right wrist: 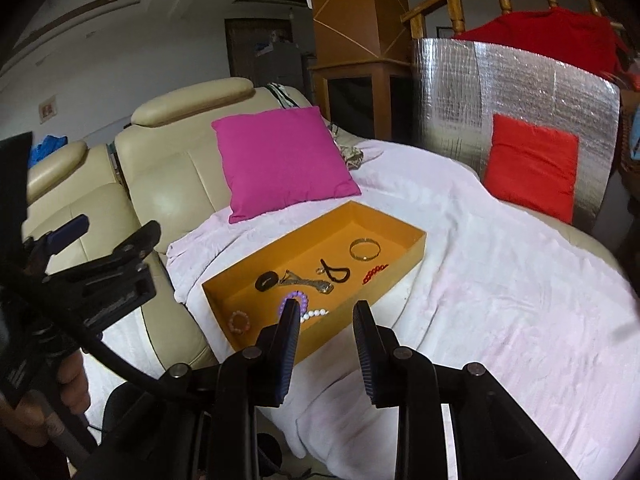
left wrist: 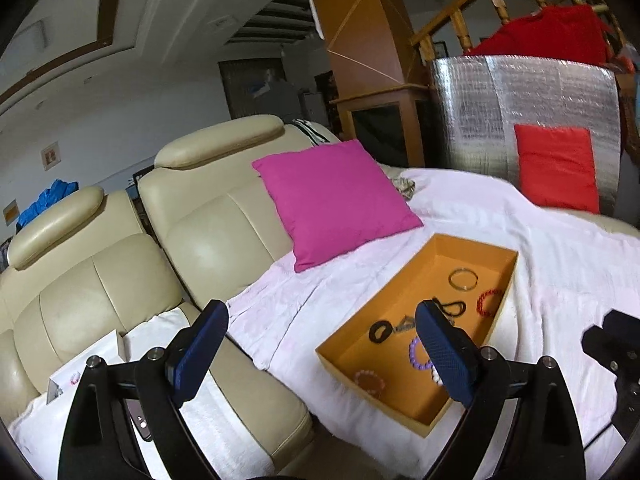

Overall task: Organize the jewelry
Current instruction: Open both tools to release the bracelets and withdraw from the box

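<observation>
An orange tray [left wrist: 360,308] [right wrist: 384,276] lies on a white blanket on the sofa. In it lie a gold bangle [left wrist: 463,279] [right wrist: 365,249], a red bead bracelet [left wrist: 489,302] [right wrist: 374,273], a purple bead bracelet [left wrist: 418,354] [right wrist: 295,298], a pink bead bracelet [left wrist: 369,380] [right wrist: 239,321], white beads [right wrist: 314,314], a black ring [left wrist: 380,331] [right wrist: 267,281] and a black cord [right wrist: 336,271]. My left gripper [left wrist: 322,338] is open and empty, above the tray's left side. My right gripper [right wrist: 326,312] is open and empty, just before the tray's near edge.
A magenta cushion [left wrist: 336,200] [right wrist: 280,160] leans on the cream sofa back [left wrist: 200,216] behind the tray. A red cushion [left wrist: 558,168] [right wrist: 532,168] rests against a silver foil panel [left wrist: 500,120]. A white card [left wrist: 88,368] lies on the left seat.
</observation>
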A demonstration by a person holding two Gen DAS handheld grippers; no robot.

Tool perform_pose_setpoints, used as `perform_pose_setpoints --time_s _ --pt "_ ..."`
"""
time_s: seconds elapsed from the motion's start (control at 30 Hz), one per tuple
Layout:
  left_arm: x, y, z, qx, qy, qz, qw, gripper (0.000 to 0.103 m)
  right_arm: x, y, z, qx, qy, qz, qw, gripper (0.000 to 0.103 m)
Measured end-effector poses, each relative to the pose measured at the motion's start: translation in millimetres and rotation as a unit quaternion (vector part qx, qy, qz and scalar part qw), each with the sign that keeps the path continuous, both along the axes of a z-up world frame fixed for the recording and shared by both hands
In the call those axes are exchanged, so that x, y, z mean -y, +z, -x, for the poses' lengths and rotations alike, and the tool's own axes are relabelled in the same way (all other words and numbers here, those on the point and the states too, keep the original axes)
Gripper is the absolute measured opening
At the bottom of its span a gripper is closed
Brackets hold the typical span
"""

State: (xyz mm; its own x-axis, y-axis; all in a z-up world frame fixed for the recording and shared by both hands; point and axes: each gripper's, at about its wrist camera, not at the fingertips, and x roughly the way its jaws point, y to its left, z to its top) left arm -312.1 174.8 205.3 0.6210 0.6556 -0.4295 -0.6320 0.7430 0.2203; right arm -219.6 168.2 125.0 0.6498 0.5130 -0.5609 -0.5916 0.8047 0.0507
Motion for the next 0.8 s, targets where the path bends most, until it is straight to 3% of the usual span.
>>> perform_pose_setpoints --time_s 0.27,0.57,0.67,0.73,0.8 --pt "-0.9 -0.4 3.3 -0.006 -0.012 0.006 0.9999 0.095 -9.7 -3.2 -1.8 -0.015 0.003 0.005 1.0 0.031" --pt "-3.0 -2.4 -8.1 -0.011 -0.012 0.011 0.9998 0.094 -9.9 -1.2 -10.4 0.002 0.002 0.006 1.0 0.031" --pt "9.4 -4.1 -13.8 0.01 -0.042 0.017 0.9989 0.094 0.1 -2.7 -18.1 0.0 -0.007 -0.003 1.0 0.031" --pt "27.2 -5.1 -27.0 0.023 -0.092 0.031 0.995 0.095 17.8 -2.7 -27.3 0.0 -0.026 -0.019 0.999 0.031" --pt "54.4 -10.0 -53.0 0.01 -0.138 0.042 0.9894 0.095 50.0 -5.2 -42.4 -0.004 -0.06 -0.034 0.998 0.031"
